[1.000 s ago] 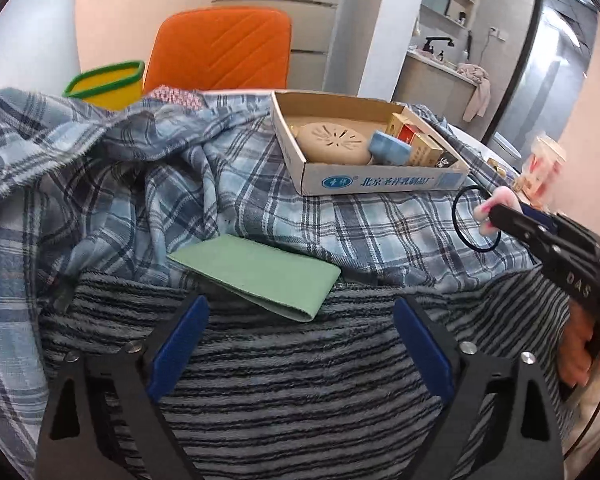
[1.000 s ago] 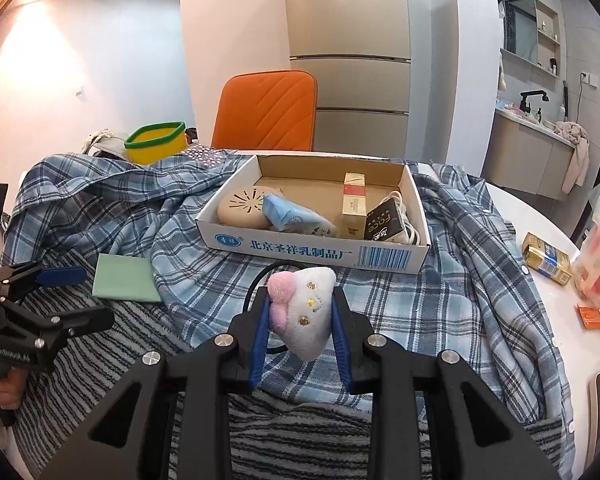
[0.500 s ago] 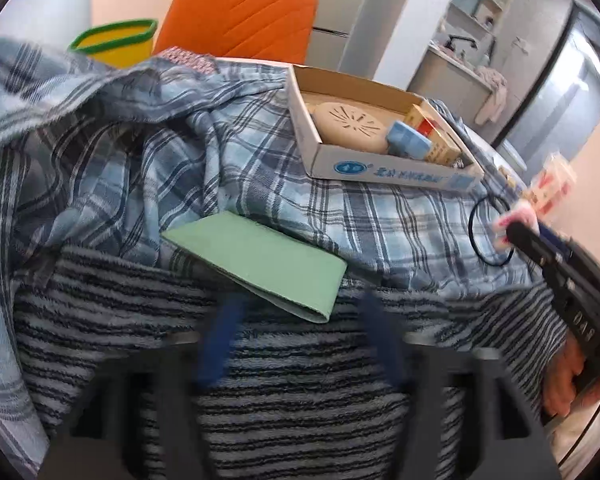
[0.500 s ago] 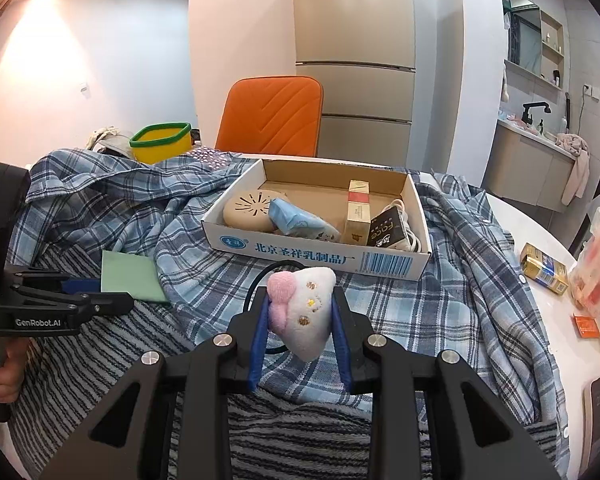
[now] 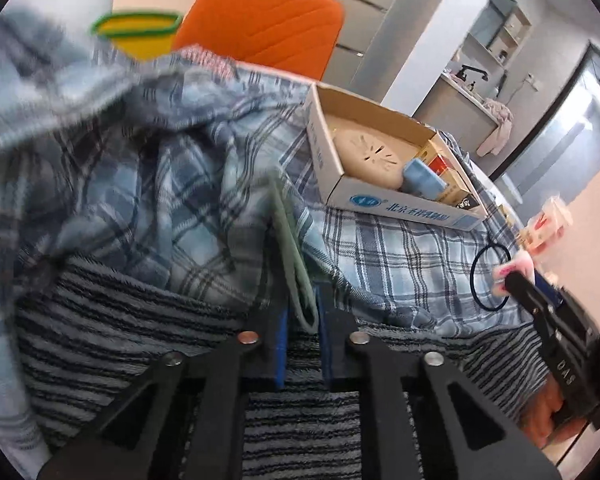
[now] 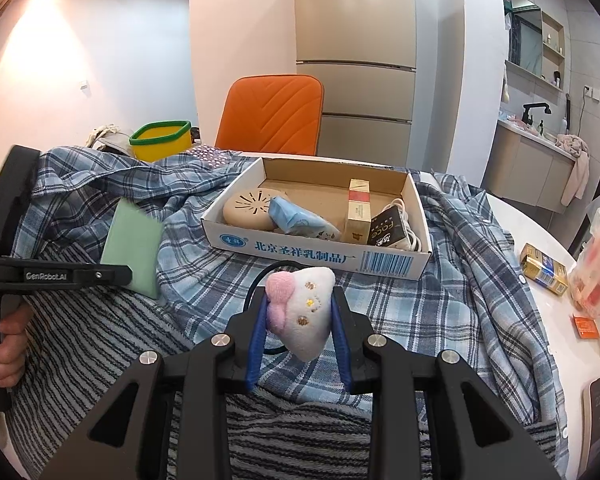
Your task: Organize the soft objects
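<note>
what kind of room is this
Most likely a home kitchen-dining area: a tall fridge stands behind an orange chair, and a counter with a black tap is off to the right.

Right gripper [image 6: 300, 316] clamping plush toy [image 6: 305, 312], cardboard box [image 6: 320, 254] beyond

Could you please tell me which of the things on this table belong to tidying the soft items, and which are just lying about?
Part of the job: green cloth in the left gripper; plush toy in the right gripper; plaid shirt; striped towel.

Lying about: cardboard box; yellow tub; orange chair.
</note>
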Tool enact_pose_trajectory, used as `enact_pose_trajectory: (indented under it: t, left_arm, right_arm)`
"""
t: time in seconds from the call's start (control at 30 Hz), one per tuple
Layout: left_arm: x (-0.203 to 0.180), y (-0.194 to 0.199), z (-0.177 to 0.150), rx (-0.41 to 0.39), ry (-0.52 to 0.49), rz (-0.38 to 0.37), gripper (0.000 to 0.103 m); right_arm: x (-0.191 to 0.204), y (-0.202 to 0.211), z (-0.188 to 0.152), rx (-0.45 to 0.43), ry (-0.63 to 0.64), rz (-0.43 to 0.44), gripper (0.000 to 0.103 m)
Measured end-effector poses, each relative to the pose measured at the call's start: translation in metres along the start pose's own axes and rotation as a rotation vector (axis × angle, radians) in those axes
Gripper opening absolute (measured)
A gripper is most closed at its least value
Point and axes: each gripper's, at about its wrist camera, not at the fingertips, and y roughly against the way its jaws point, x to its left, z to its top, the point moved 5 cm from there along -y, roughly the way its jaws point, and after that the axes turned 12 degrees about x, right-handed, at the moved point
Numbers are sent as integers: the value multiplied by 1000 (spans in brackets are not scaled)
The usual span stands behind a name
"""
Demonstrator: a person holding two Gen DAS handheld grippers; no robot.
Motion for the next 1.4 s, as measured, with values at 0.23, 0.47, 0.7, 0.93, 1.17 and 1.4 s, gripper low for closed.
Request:
enact_pose_trajectory:
  t: [0.23,0.47,0.7,0.93,1.17,1.4]
  left_arm:
    - [-16,24,0,-73,-78,52,8]
    - [-37,67,-4,-126,-154,38,8]
    - [-54,68,-27,-99,-229,33,8]
    - [-74,46,-52,-6,-269,-32,19]
    - [-74,36,-54,-25,-237,-18,65]
    - [-86,34,-57,-77,-224,4,89]
  right_arm:
    - [-1,1,0,-8,0,-3,30]
    - [0,4,0,-20,5,-8,30]
    - [1,8,0,-36,11,-17,30]
    - [2,13,0,-53,14,-25,30]
    - [4,21,0,-84,24,-31,30]
    - [6,28,0,-112,27,-43,30]
